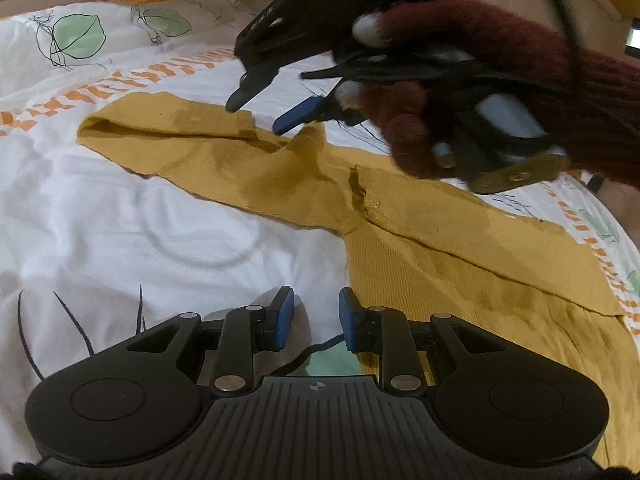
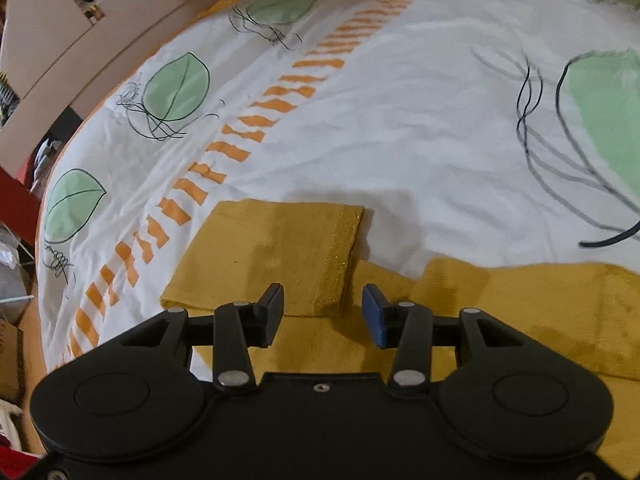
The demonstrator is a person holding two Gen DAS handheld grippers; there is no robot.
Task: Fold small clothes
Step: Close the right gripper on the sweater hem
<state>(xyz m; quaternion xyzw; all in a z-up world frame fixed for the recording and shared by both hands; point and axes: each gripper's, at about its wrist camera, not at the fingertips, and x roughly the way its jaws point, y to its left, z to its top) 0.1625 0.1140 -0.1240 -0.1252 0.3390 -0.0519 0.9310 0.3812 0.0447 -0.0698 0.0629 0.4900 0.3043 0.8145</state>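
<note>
1. The mustard garment (image 1: 400, 216) lies spread across the frame's centre and right on the white bedsheet (image 1: 120, 220).
2. The left gripper (image 1: 316, 316), bottom centre, is spread and holds nothing.
3. The right gripper (image 2: 323, 312), spread too, hovers over a folded sleeve (image 2: 276, 248).

A mustard-yellow knitted garment (image 1: 304, 176) lies spread across the white leaf-printed bedsheet (image 1: 120, 220). The left gripper (image 1: 316, 318) hovers over the sheet, jaws apart, empty. The right gripper (image 1: 264, 118), in a maroon-gloved hand (image 1: 460, 92), hangs open above the garment's sleeve.
</note>
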